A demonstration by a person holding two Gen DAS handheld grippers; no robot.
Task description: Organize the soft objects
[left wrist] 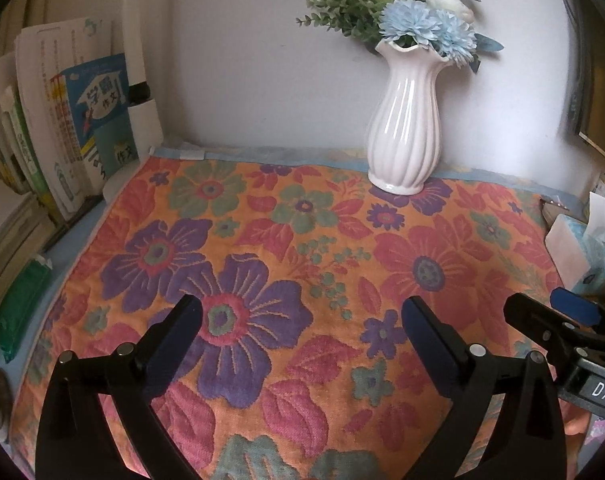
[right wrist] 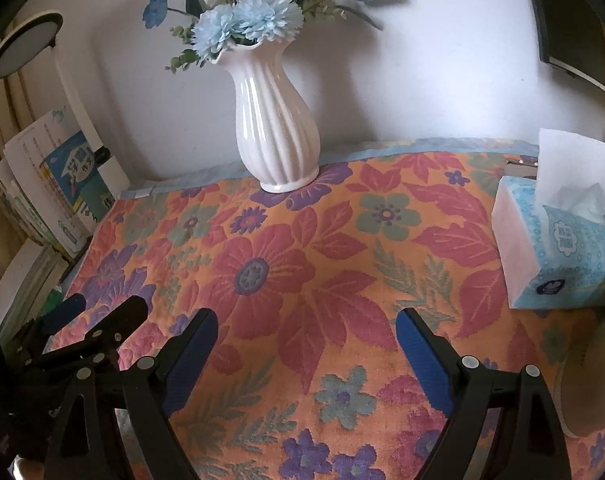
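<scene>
Orange woven floral towel [left wrist: 302,240] lies spread flat over the tabletop, a white ribbed ceramic vase [left wrist: 404,120] standing on its far edge. We see the left gripper [left wrist: 302,320] and right gripper [right wrist: 306,332] side by side above its near part, both spread wide, holding nothing.

The towel [left wrist: 302,280] has an orange ground with large purple, red and teal flowers and red leaves, edged at the far side in pale blue. The vase [left wrist: 404,120] is glossy white with vertical ribs; its flowers [left wrist: 426,24] are pale blue and white among green sprigs. The tissue box [right wrist: 562,248] is light blue with small dots. Both grippers are black, the right gripper [right wrist: 306,332] with 2 blue pads [right wrist: 422,356].
</scene>
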